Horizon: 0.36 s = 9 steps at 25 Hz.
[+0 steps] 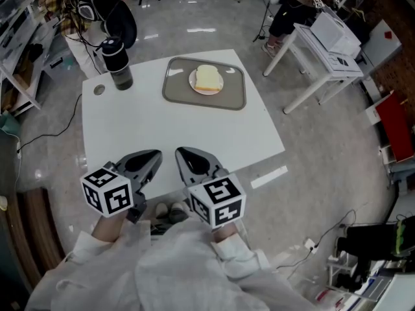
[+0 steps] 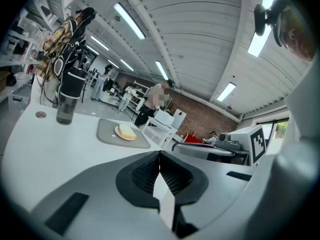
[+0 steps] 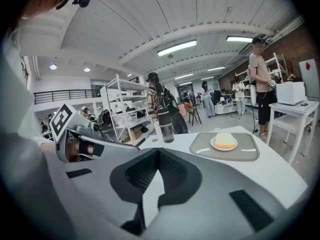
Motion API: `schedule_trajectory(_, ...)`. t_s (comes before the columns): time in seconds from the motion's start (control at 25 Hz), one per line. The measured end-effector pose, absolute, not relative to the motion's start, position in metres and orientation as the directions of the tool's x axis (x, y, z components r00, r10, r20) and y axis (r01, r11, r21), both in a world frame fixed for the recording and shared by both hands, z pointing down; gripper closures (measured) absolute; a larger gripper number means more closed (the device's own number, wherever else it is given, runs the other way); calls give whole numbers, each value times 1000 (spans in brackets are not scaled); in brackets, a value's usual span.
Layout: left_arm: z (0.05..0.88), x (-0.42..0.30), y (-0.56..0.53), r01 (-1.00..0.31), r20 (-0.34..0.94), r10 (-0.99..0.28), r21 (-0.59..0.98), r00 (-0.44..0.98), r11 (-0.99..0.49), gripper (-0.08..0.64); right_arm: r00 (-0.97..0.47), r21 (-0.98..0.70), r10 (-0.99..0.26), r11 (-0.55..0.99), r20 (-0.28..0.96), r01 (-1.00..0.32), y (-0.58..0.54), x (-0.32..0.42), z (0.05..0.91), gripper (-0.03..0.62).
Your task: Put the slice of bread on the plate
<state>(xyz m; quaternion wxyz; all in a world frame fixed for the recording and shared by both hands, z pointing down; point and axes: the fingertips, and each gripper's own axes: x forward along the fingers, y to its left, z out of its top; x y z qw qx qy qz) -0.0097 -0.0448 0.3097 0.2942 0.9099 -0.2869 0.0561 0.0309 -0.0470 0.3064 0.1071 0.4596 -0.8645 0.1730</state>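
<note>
A slice of bread (image 1: 207, 78) lies on a small white plate (image 1: 193, 83), which sits on a grey tray (image 1: 235, 97) at the far side of the white table (image 1: 175, 128). The left gripper view shows the bread (image 2: 127, 131) far off, and so does the right gripper view, where the bread (image 3: 224, 140) rests on the plate (image 3: 215, 145). My left gripper (image 1: 155, 154) and right gripper (image 1: 179, 152) hover side by side over the table's near edge, well short of the tray. Both are shut with nothing between their jaws.
A dark drinking bottle (image 1: 117, 62) stands at the table's far left, next to a small round hole (image 1: 98, 90). A white side table with a printer (image 1: 327, 37) is to the right. A person (image 3: 260, 84) stands beyond it. Cables lie on the floor.
</note>
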Motion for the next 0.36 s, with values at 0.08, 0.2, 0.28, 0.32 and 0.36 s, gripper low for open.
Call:
schedule_trajectory(0.08,311,-11,-47,-562,277,-493,498,825,-660,551,-548,-196,-761,513,346,-836,-49,33,307,580)
schedule_trajectory(0.2,311,-13,-53,-573,284,-502,491,817,-656,551,-529,-196,-773,492,352,-848,-52,41,307,578)
schedule_trajectory(0.28,311,-12,-56,-576,284,-505,490,815,-654,551,-519,-199,-780,479,351,-855,-55,47,307,578)
schedule_trajectory(0.32,311,-11,-58,-577,283,-507,490,814,-653,551,-514,-197,-783,475,350,-857,-57,51,307,578)
schedule_trajectory(0.36,311,-10,-60,-578,282,-509,490,813,-652,551,-510,-195,-786,472,350,-860,-59,54,306,578)
